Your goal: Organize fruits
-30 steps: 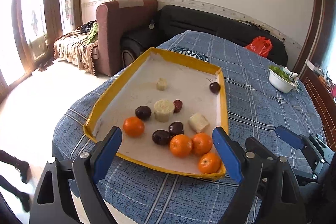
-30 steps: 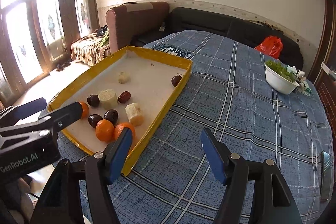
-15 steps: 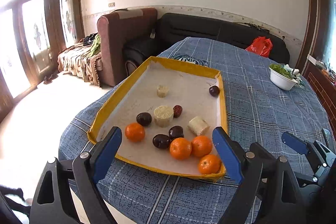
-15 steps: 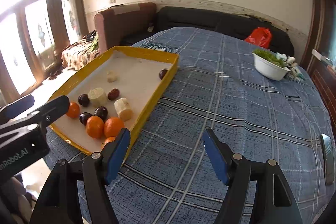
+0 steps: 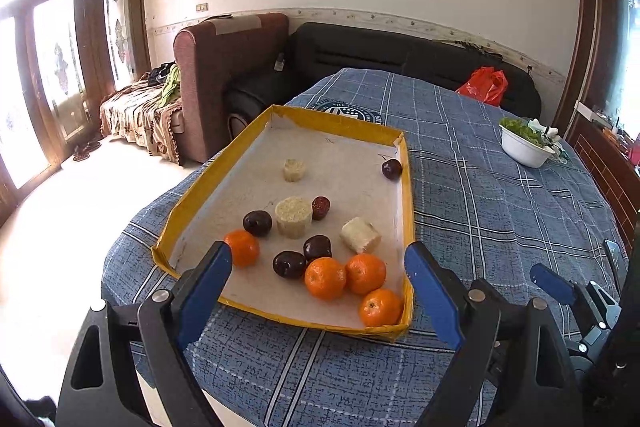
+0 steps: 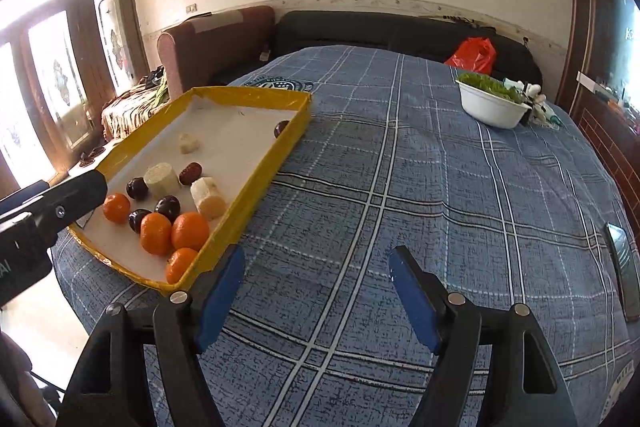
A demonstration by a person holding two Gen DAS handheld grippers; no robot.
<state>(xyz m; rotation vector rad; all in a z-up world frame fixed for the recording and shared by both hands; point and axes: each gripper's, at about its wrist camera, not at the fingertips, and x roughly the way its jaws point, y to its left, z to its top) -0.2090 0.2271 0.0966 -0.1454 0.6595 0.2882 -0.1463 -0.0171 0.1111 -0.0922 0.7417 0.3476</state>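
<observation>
A yellow-rimmed tray point(image 5: 407, 195) point(image 6: 264, 167) lies on the blue plaid table. It holds several oranges point(image 5: 325, 277) point(image 6: 190, 231), several dark plums point(image 5: 289, 264) point(image 6: 167, 207), a red date point(image 5: 320, 207) and three pale cut pieces point(image 5: 293, 211) point(image 6: 207, 197). My left gripper point(image 5: 318, 291) is open and empty, just before the tray's near edge. My right gripper point(image 6: 316, 291) is open and empty over bare cloth, right of the tray's near corner.
A white bowl of greens point(image 5: 524, 143) point(image 6: 493, 103) stands at the far right of the table. A dark phone point(image 6: 624, 267) lies at the right edge. Sofas and a red bag point(image 5: 482, 85) are behind the table.
Both grippers have pulled back and risen a little, so the tray sits lower and farther in view. The fruit has not moved. Both grippers stay open.
</observation>
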